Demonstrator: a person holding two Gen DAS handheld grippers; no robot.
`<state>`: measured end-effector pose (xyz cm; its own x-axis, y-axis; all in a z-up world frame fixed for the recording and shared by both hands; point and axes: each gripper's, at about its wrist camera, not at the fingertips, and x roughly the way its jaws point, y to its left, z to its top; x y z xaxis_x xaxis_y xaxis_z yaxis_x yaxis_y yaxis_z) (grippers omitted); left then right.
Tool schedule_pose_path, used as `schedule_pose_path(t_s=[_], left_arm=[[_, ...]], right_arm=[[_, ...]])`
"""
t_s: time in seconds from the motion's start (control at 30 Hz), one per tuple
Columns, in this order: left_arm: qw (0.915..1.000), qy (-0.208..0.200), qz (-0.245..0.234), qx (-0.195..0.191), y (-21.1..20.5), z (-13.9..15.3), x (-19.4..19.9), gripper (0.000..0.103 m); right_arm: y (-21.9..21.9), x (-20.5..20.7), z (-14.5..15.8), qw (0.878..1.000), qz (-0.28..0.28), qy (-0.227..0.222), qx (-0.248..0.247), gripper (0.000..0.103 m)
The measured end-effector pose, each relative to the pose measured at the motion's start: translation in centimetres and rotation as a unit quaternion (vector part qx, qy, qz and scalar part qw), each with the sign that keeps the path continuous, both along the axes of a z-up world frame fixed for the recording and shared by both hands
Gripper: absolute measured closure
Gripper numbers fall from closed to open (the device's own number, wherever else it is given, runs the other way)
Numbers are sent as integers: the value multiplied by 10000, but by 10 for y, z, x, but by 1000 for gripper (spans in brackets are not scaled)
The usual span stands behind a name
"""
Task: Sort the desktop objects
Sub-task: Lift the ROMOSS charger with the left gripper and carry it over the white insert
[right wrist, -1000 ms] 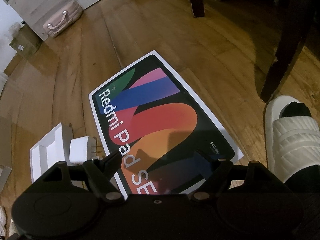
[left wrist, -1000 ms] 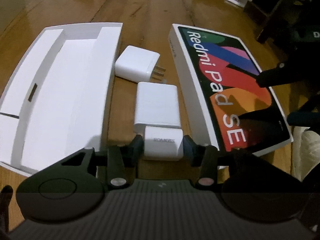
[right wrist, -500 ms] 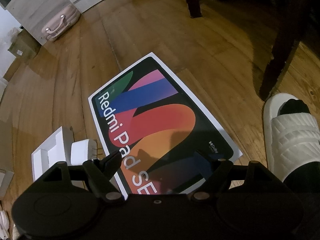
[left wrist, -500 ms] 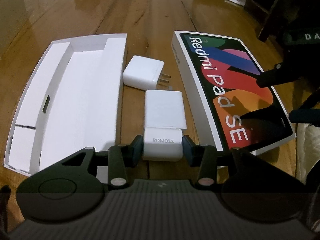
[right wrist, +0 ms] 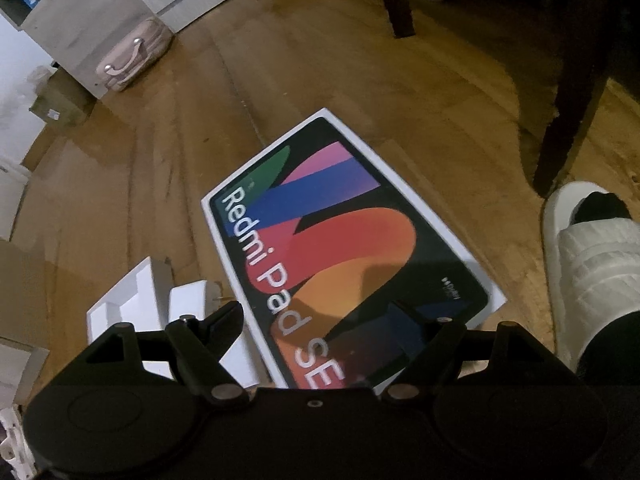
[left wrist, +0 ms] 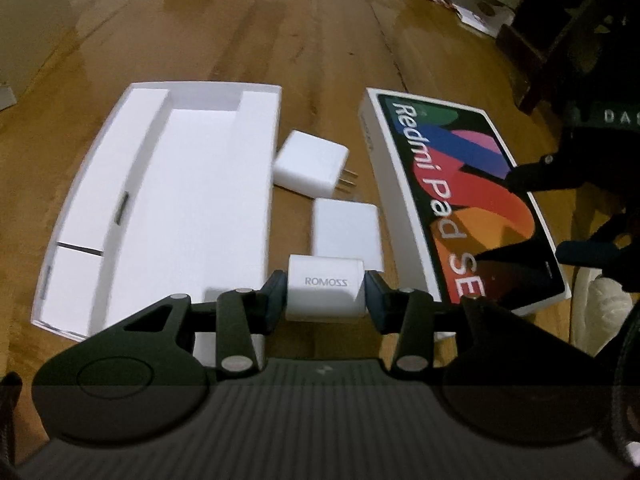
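Note:
My left gripper (left wrist: 326, 292) is shut on a small white ROMOSS charger (left wrist: 326, 286), held above the wooden floor. Beyond it lie a flat white block (left wrist: 346, 232) and a white plug charger with prongs (left wrist: 310, 164). An open white box tray (left wrist: 160, 200) lies to the left and a colourful Redmi Pad SE box lid (left wrist: 460, 196) to the right. My right gripper (right wrist: 316, 320) is open and empty above the near end of the lid (right wrist: 340, 248). The tray (right wrist: 132, 304) and plug charger (right wrist: 188, 300) show at its left.
A foot in a white slipper (right wrist: 588, 264) stands right of the lid. Dark furniture legs (right wrist: 572, 80) rise at the back right. A pink case (right wrist: 132, 56) and grey cabinet (right wrist: 80, 20) stand far left. Boxes and litter (left wrist: 472, 12) lie at the far floor edge.
My left gripper has lifted and drawn back with the ROMOSS charger, so the tray, chargers and lid look smaller and farther. The right gripper has risen a little and stays open.

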<state>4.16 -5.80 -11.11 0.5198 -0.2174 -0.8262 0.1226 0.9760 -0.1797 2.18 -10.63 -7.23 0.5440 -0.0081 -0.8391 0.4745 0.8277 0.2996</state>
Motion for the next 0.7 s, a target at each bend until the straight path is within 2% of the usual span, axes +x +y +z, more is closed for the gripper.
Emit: schedule_pose_path(t_s=[0.1,0.2,0.43,0.57,0.7], left_arm=[[9998,88,154,85,14,5,2,61],[9992,170,352,-8,33,9,3,61],[9979,-26,639,-51,71,22,2,62],[9970,168,752,-97,83,12,1,62],[9958,369,742,-384,88,-2,2,62]], right_arm=[[5,2,-2,9999,88,46,-45,19],[11,5,-4,9997,206,119,-8,19],[36,15,-6,9973,657,261,-200,19],[49,18,-9,9957,850,313,-189,19],[61,20,-10,9939,991,374,-303,19]])
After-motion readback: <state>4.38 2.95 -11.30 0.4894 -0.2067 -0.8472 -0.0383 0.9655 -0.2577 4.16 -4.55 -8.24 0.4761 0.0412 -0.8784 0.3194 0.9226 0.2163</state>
